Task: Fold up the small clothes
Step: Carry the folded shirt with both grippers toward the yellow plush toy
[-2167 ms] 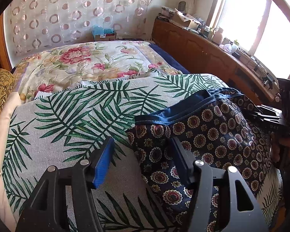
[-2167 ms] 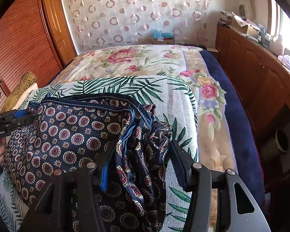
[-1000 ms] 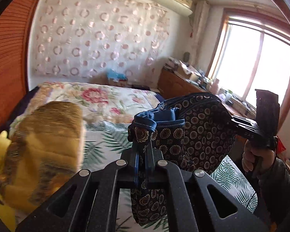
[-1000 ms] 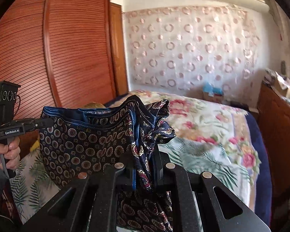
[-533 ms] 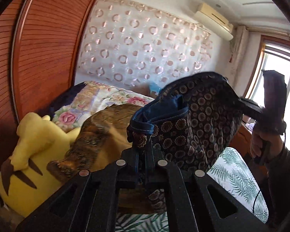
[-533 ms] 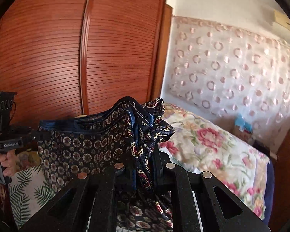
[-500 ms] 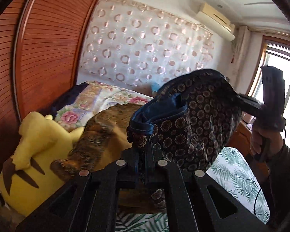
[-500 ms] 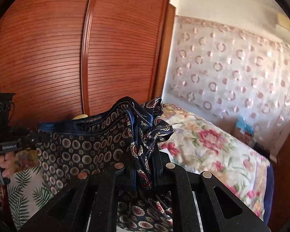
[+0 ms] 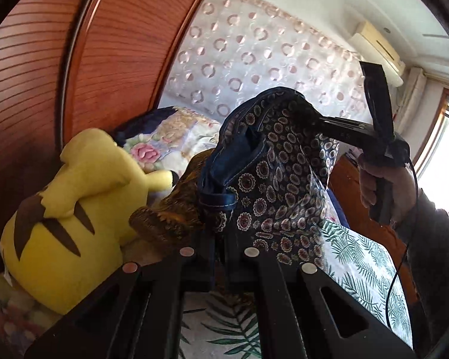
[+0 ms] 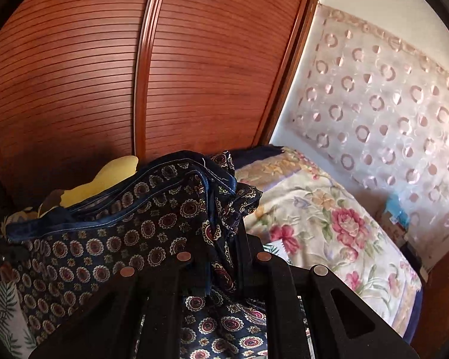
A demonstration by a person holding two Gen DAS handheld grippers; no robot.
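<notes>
The left hand-held gripper (image 9: 220,246) is closed on the waistband edge of the navy patterned shorts (image 9: 272,185). The right hand-held gripper (image 10: 223,257) is closed on the opposite end of the same waistband. The shorts hang in the air between the two hand-held grippers, above the palm-leaf bedsheet (image 9: 365,266). In the left wrist view, the right hand-held gripper appears ahead and to the right, held by a hand (image 9: 386,185) in a dark sleeve. A yellow plush toy (image 9: 71,218) lies ahead and to the left of the left hand-held gripper, beside a brown-gold cushion (image 9: 176,209). The floral quilt (image 10: 329,218) lies ahead and right of the right hand-held gripper.
</notes>
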